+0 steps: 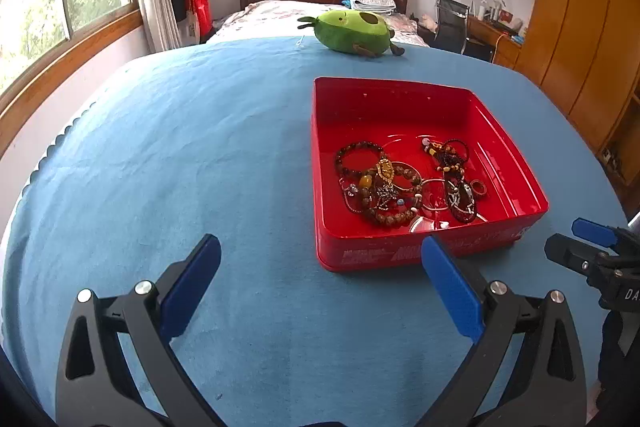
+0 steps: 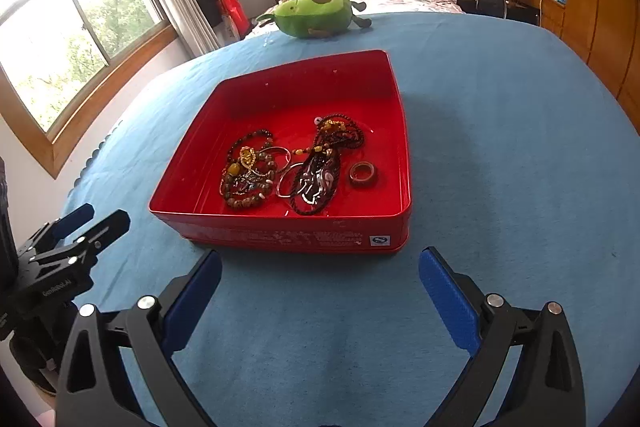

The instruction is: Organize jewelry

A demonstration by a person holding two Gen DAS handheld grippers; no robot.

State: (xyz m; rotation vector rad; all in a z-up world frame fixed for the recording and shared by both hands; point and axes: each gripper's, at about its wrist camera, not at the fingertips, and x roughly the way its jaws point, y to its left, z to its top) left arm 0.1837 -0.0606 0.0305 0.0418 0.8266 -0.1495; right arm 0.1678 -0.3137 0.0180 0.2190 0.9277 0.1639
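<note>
Both grippers hover low over the blue-covered desk (image 1: 200, 147), fingers spread wide with nothing between them: the left gripper (image 1: 320, 267) stands just short of the near left corner of the red tin (image 1: 400, 91), the right gripper (image 2: 320, 267) just short of its near wall. Inside the tin, toward its near half, lies the jewelry (image 2: 280, 167): tangled beaded bracelets (image 2: 248, 175), dark cord necklaces (image 2: 324, 163), thin metal bangles, and a brown ring (image 2: 362, 174) lying apart on the right. Beyond the tin, a green plush toy (image 1: 352, 29) rests at the far edge.
</note>
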